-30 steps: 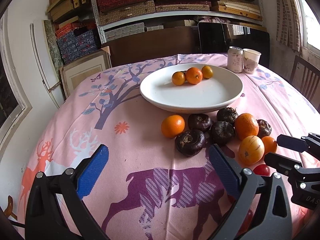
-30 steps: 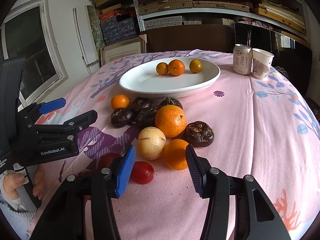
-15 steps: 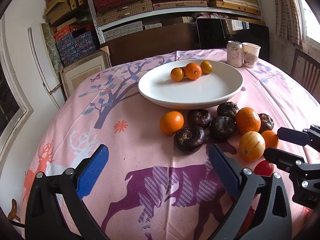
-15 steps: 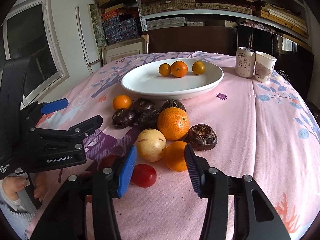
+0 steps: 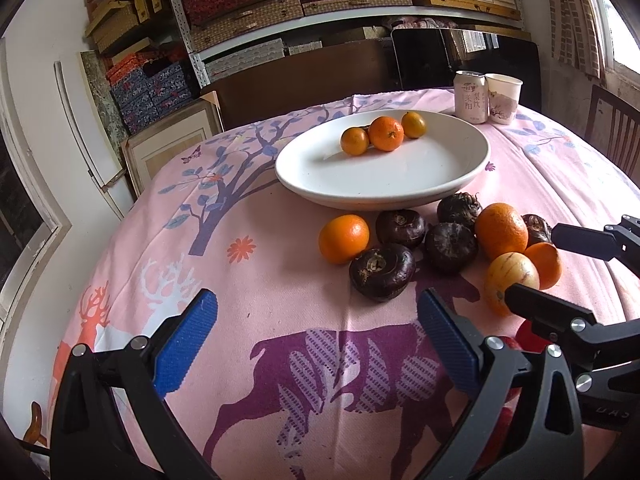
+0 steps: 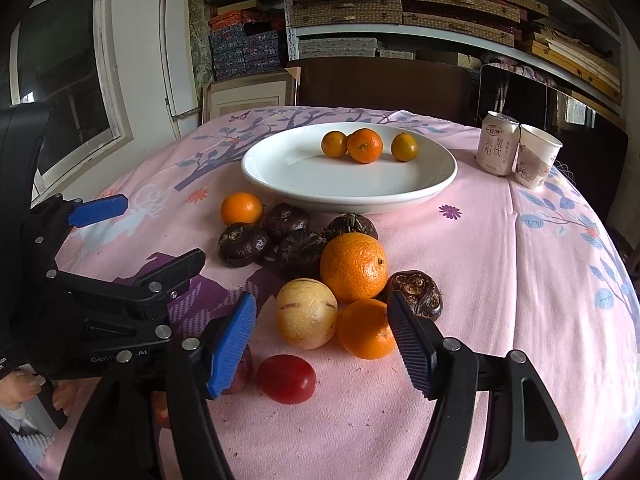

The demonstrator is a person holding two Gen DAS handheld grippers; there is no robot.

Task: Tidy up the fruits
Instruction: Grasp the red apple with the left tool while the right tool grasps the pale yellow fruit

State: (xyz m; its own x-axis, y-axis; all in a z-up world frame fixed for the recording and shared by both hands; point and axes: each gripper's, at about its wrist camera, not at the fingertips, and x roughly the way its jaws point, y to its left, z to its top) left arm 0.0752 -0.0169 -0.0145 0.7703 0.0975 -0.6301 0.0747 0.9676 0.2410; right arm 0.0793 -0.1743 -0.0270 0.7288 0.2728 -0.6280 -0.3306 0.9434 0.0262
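A: Room to move?
B: White plate (image 6: pixel 436 178) has three small oranges (image 6: pixel 364 145) at its far side, near half bare. The loose fruit pile (image 6: pixel 354 266) sits just before its near rim.
A: Jaws?
B: Left gripper (image 5: pixel 316 336) wide, nothing between. Right gripper (image 6: pixel 322 342) has just been opening, wider than a second ago, fingers flanking the small orange (image 6: pixel 365 334), not gripping.

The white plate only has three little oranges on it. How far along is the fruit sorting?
Early days. Done: three small oranges sit on the round white plate. In hand: nothing; the right claw has just been opening, its blue pads either side of a small orange and a pale yellow round fruit, not pressing on them. The left claw is open over bare pink tablecloth. Left: the large orange, dark brown fruits and red tomato.
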